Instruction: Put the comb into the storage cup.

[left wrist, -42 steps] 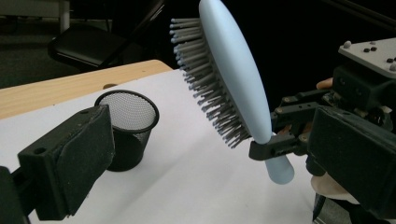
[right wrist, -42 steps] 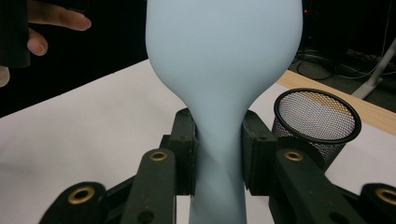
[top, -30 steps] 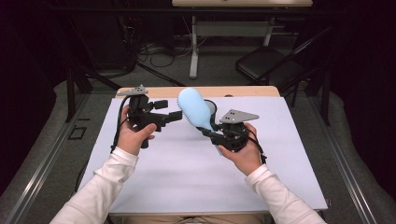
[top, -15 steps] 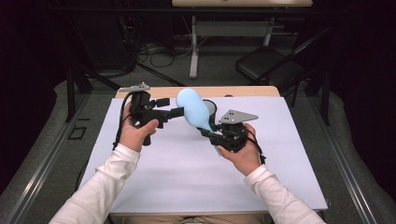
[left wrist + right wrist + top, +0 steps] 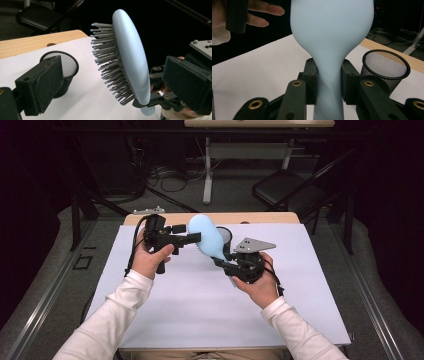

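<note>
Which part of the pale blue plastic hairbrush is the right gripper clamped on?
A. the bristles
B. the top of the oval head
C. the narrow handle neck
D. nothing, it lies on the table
C: the right gripper squeezes the pale blue plastic hairbrush at its narrow handle neck, fingers either side.

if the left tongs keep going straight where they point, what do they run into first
Most likely the bristle side of the light blue hairbrush, which the right tongs hold upright by its handle. The left tongs point straight at it, open, having just been closing a little. The mesh cup sits lower, off that line; depth is unclear.
</note>
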Demonstrator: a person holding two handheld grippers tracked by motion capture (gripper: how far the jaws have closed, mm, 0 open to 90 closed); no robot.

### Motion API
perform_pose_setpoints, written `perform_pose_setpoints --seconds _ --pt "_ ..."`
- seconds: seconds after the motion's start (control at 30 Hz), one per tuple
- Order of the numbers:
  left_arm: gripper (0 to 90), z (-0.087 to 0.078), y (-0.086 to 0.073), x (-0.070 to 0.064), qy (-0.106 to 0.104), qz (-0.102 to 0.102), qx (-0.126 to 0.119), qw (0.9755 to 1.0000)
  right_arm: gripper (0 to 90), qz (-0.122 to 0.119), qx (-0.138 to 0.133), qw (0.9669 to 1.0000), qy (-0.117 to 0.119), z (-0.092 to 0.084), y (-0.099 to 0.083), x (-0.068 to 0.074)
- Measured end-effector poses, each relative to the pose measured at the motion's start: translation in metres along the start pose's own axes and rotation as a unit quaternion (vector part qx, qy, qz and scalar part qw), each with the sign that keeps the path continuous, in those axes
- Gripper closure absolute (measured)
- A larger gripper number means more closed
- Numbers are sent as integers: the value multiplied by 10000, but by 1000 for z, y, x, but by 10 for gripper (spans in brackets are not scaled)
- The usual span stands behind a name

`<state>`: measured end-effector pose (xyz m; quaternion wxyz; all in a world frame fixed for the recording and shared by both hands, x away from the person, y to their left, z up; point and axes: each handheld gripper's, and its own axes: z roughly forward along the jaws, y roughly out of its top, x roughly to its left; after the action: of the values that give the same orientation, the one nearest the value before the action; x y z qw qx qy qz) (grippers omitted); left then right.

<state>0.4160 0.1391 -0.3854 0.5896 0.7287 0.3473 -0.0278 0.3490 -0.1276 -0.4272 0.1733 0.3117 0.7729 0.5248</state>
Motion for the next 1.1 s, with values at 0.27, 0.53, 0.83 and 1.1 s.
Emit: perform_pose_setpoints --seconds 0.27,0.53,0.83,1.1 --pt "49 9 1 -4 -59 27 124 9999 697 -13 -18 10000 9 0 0 1" --pt "98 15 2 -8 -143 6 118 9998 697 -40 -33 10000 13 1 0 2" --pt "155 19 2 -10 -198 28 152 9997 697 -75 -49 10000 6 2 0 3" --pt "167 22 3 -11 -230 51 166 9996 697 -126 -57 9999 -13 2 0 4"
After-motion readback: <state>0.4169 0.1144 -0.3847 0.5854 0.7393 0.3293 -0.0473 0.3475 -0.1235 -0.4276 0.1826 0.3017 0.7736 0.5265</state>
